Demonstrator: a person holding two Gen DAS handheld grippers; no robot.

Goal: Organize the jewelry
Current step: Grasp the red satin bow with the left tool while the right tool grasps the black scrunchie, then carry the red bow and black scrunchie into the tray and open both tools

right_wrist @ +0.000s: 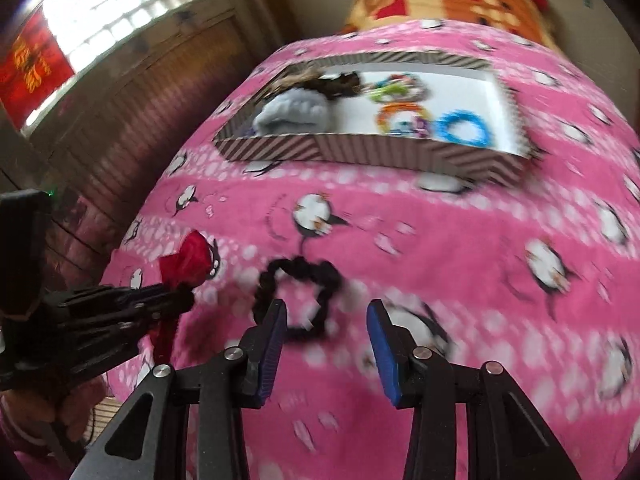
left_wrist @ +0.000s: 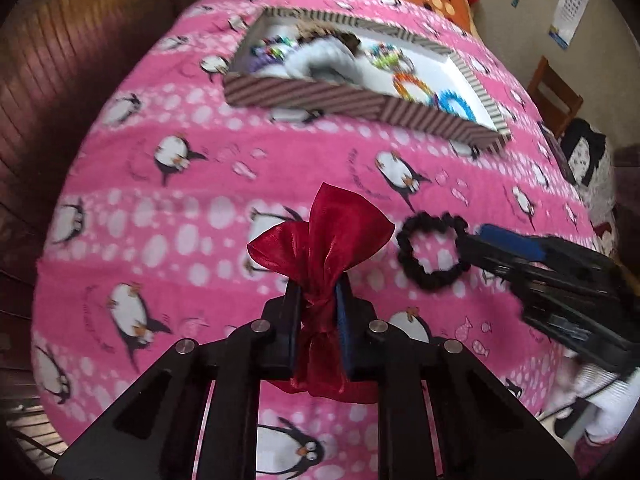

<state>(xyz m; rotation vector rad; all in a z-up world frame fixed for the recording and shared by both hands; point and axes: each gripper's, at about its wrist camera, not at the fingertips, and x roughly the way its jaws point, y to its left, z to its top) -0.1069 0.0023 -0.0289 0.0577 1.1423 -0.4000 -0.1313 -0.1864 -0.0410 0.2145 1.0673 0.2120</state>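
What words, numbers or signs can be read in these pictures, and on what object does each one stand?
No text can be read with certainty.
Red banner at the window: gold characters, too blurred to read.
Wall calendar: rows of print, too small to read.
Pink blanket: curved writing beside the penguins, too blurred to read.

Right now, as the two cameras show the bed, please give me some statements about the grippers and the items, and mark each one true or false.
1. The left gripper is shut on the red bow. True.
2. The right gripper holds the black scrunchie. False: its jaws are open, with the scrunchie lying on the pink blanket in front of them.
3. The blue ring lies inside the striped box. True.
4. The striped box has nothing in it. False: it holds several colourful rings and a grey cloth.
5. The red bow is inside the box. False: it is in the left gripper, outside the box.
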